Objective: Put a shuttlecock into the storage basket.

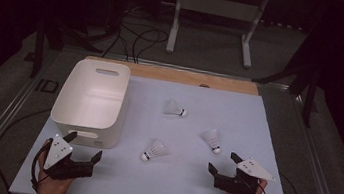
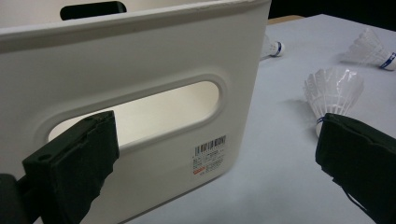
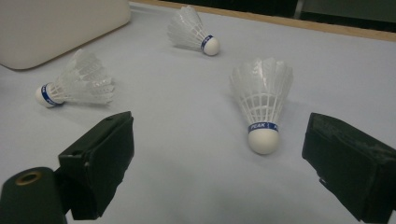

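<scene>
Three shuttlecocks (image 1: 175,108) (image 1: 212,140) (image 1: 155,150); one white bin (image 1: 89,102); two grippers (image 1: 84,148) (image 1: 223,164).

"PEAK" on blue band of shuttlecock (image 3: 262,105); barcode label on white bin (image 2: 140,70), txt unreadable.

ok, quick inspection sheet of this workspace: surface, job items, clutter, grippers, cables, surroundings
Surface: pale mat on the table, wooden strip along its far edge.
Job's things: three shuttlecocks lying loose: near shuttlecock, right shuttlecock, far shuttlecock. White bin at the left, with handle slots; nothing seen inside.
Clutter: nothing seen.
Grippers: left gripper open, close to the bin's near wall, holding nothing. Right gripper open, pointed at the right shuttlecock, holding nothing.
Cables: black cable loops by the left hand; more cables on the floor beyond.
Surroundings: dark room, white frame stand behind the table.
</scene>
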The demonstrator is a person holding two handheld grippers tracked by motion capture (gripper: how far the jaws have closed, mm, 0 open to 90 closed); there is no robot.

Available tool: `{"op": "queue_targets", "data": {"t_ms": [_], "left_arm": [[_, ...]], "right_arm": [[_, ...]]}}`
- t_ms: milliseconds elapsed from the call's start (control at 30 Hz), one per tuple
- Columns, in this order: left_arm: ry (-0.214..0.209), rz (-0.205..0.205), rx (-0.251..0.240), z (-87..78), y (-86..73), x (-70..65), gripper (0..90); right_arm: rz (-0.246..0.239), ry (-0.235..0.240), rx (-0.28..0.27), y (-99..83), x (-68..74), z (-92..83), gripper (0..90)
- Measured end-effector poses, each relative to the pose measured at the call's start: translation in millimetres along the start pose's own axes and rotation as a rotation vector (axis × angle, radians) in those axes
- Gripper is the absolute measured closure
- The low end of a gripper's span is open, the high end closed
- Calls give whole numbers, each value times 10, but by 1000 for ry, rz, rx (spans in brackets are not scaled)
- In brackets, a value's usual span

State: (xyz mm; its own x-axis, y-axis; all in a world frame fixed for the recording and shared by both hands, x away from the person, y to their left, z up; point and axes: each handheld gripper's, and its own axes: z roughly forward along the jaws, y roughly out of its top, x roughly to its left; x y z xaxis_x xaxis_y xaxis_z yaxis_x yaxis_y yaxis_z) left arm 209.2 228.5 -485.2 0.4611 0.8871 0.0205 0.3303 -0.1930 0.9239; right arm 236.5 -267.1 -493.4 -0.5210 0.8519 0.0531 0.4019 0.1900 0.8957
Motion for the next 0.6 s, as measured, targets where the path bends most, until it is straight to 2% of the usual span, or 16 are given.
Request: {"op": "queue_targets", "data": {"t_ms": [233,300,600], "left_arm": [[-1,9,-6,10,-1,-10,2],[-3,11,-3,16,-2,-16,2],[3,-9,-11,17,-8,-5,1]], "right_arm": [[3,-2,4,-1,0,14,91],[19,0,3,-4,-20,15,91],[33,-8,43,18,-24,28,91]]}}
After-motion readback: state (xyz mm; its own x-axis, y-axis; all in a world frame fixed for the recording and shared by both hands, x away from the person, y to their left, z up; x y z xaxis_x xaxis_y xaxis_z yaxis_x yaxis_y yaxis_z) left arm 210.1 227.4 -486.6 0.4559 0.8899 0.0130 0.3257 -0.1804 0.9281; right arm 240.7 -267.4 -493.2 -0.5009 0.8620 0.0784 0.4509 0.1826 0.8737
